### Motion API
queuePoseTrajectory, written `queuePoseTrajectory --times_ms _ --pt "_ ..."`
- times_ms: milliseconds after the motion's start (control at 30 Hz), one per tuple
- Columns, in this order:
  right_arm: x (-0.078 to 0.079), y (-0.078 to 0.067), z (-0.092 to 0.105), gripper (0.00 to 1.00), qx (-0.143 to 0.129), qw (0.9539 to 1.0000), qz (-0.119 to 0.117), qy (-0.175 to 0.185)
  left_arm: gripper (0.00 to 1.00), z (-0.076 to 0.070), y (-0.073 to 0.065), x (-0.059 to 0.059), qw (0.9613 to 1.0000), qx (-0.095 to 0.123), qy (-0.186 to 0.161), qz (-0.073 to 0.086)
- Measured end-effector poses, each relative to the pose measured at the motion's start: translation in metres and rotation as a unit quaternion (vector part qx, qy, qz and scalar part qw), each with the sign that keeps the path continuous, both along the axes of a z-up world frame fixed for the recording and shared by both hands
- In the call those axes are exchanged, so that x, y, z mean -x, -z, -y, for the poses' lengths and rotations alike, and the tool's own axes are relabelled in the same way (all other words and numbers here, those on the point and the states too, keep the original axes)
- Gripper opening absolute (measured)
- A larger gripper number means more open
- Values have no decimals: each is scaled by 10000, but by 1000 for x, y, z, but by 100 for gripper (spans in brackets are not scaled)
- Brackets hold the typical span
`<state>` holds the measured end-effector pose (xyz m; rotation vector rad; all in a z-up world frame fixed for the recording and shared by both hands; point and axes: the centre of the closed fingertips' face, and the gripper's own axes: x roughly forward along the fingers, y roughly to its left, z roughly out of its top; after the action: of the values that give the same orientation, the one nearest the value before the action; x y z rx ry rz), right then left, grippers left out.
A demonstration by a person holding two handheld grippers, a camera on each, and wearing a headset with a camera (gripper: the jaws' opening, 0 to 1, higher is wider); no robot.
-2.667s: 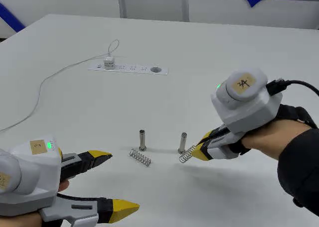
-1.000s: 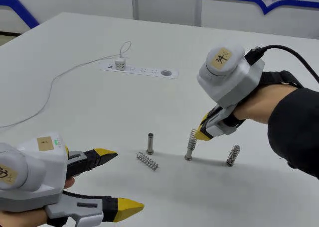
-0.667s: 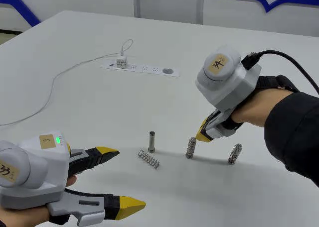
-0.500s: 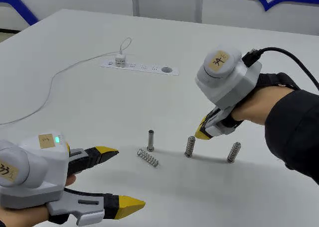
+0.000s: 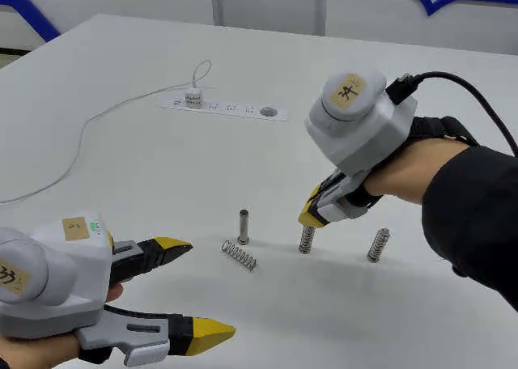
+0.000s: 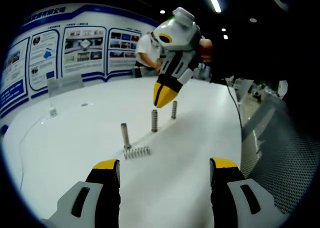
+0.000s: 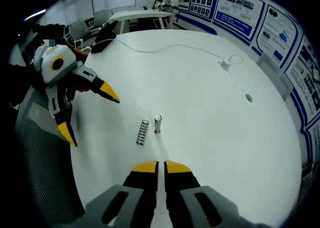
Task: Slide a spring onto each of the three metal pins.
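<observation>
Hovering above a spring-clad pin (image 5: 307, 239), right claw (image 5: 310, 218) pinched empty; left claw (image 5: 198, 288) gapes empty.

Office showroom: large white table (image 5: 162, 167), blue-trimmed display boards (image 6: 85, 45) on walls.

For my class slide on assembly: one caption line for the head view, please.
Right gripper, shut, over the middle sprung pin; end pin also sprung; loose spring beside the bare pin.

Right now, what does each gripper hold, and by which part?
Nothing. The left gripper is open and empty; the right gripper is shut on nothing.
</observation>
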<state>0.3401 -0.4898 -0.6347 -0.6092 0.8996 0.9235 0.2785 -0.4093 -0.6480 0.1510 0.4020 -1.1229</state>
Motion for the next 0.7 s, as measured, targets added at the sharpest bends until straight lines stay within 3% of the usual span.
queuePoseTrajectory --times_ms 300,700 --pt "11 23 -21 10 -225 9996 -167 -91 75 0 1 0 10000 -20 11 -7" --pt "9 46 -43 16 -534 9984 -199 43 75 0 2 1 10000 -40 27 -26"
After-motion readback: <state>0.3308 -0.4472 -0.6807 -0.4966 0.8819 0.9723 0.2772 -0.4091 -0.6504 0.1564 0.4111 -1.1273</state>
